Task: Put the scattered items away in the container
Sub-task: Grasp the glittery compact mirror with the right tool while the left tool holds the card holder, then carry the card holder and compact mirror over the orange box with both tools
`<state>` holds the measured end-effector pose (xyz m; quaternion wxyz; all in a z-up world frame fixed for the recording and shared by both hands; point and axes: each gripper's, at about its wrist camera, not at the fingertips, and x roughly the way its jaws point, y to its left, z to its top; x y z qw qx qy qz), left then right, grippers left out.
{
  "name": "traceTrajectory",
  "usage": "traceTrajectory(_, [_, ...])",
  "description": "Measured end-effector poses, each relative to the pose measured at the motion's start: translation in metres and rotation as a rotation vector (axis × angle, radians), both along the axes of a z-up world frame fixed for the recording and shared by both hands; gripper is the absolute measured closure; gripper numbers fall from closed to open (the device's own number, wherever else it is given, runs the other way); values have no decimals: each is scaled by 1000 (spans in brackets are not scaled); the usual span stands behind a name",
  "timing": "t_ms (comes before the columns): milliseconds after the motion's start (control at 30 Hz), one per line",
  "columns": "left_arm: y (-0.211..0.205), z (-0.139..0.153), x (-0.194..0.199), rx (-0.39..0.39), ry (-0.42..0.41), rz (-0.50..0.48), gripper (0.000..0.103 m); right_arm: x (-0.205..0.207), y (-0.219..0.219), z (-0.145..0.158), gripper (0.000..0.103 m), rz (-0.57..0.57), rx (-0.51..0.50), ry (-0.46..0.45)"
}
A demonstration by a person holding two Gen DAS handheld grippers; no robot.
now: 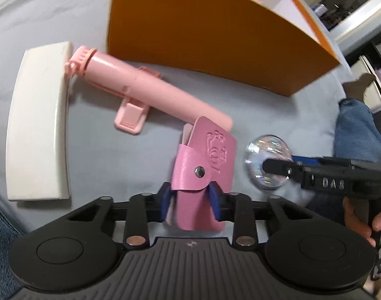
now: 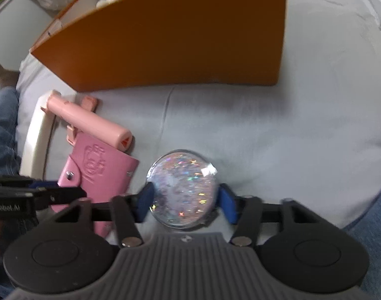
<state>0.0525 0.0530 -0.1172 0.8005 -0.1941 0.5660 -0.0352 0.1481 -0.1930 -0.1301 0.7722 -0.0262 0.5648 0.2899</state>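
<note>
An orange box (image 1: 203,32) is standing open-topped on the grey sheet (image 1: 65,5), with pale soft things showing inside it. Just in front of it a pale pink tube with a clip (image 1: 140,90) is lying on its side, its capped end touching a white curved case (image 1: 37,122) that is lying flat toward the sheet's edge. A pink snap-buttoned leather pouch (image 1: 203,165) is lying against the tube's other end, and a clear glittery disc (image 2: 183,190) is sitting just beside the pouch.

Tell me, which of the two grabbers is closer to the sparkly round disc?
Right. The right gripper has its blue fingers on either side of the glittery disc. The left gripper sits beside it, closed on the pink leather pouch.
</note>
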Motion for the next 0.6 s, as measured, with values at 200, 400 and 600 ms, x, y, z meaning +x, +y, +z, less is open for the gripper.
traceTrajectory(200, [-12,14,-6,10,-45,-54,78,-15,-1,16,75,16,32,-17])
traceTrajectory(400, [-19,24,-6,3,-79,-82,80,-24,-8,29,77,51,51,-65])
traceTrajectory(600, [-27,20,2,-9,-87,-90,79,-25,9,27,77,73,55,-63])
